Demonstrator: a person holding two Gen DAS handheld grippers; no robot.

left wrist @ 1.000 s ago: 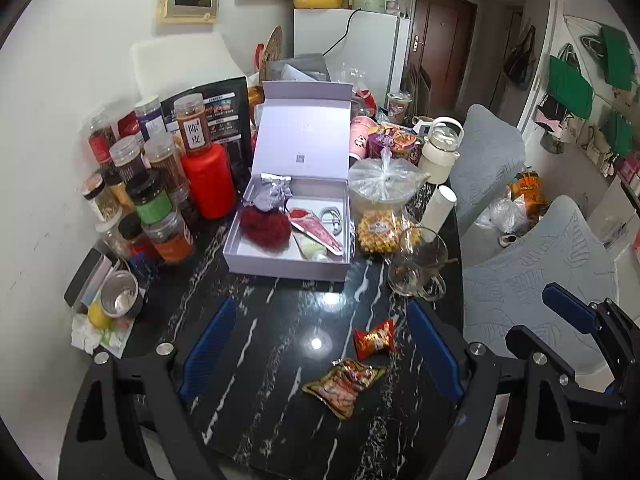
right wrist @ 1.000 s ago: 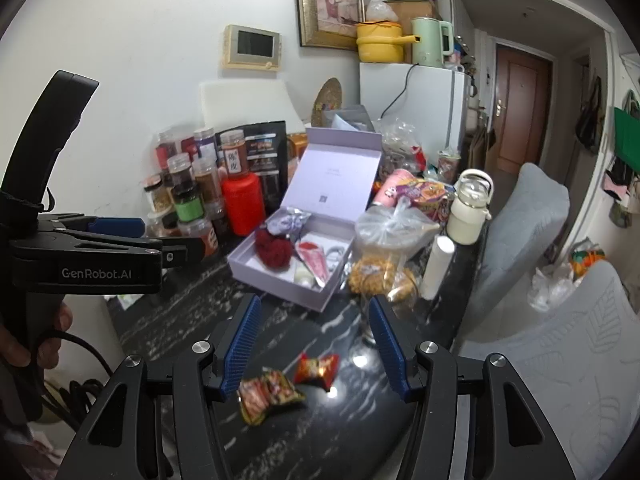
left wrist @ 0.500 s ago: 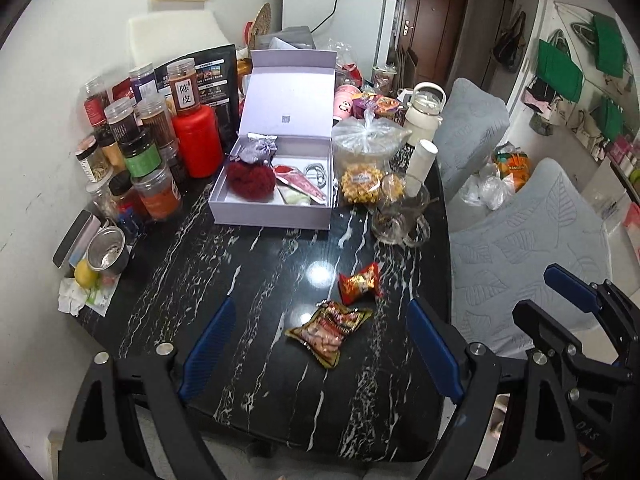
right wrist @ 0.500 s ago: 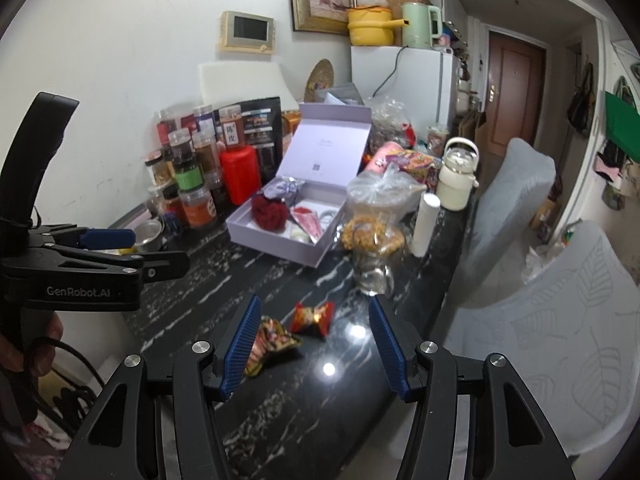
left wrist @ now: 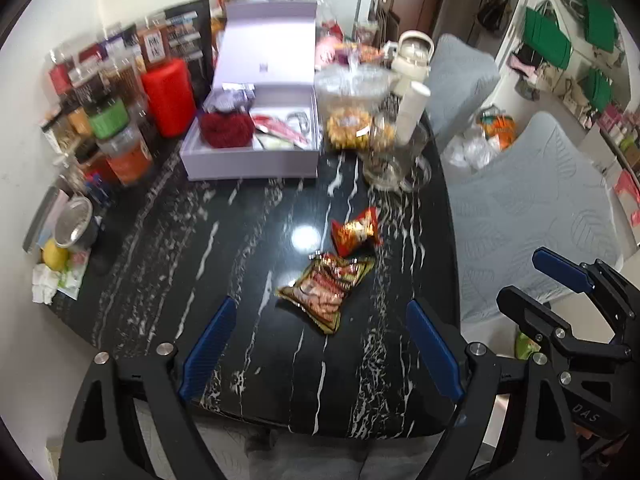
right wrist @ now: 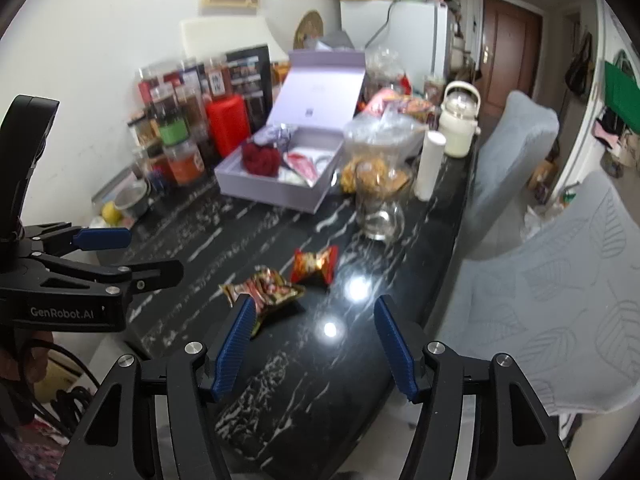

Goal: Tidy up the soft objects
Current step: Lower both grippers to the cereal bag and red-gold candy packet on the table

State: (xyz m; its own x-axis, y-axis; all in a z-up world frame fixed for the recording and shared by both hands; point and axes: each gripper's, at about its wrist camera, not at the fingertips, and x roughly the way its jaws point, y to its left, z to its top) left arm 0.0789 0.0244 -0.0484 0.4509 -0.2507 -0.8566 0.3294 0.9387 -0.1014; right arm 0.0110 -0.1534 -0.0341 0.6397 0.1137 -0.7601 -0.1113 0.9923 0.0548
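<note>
Two snack packets lie on the black table (left wrist: 168,240): the flat packet (left wrist: 326,286) and, just beyond it, the red packet (left wrist: 355,231), close together. The left gripper (left wrist: 320,350) hovers above the near edge, fingers wide, the flat packet ahead between them. The right gripper (right wrist: 316,342) is also spread wide and empty; its left finger (right wrist: 234,340) overlaps the flat packet's (right wrist: 266,288) corner. The lilac box (left wrist: 256,136) stands open behind.

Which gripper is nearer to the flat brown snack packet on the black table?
Right. The right gripper has one finger tip at the flat brown snack packet. The left gripper, also open, sits back over the table's near edge.
</note>
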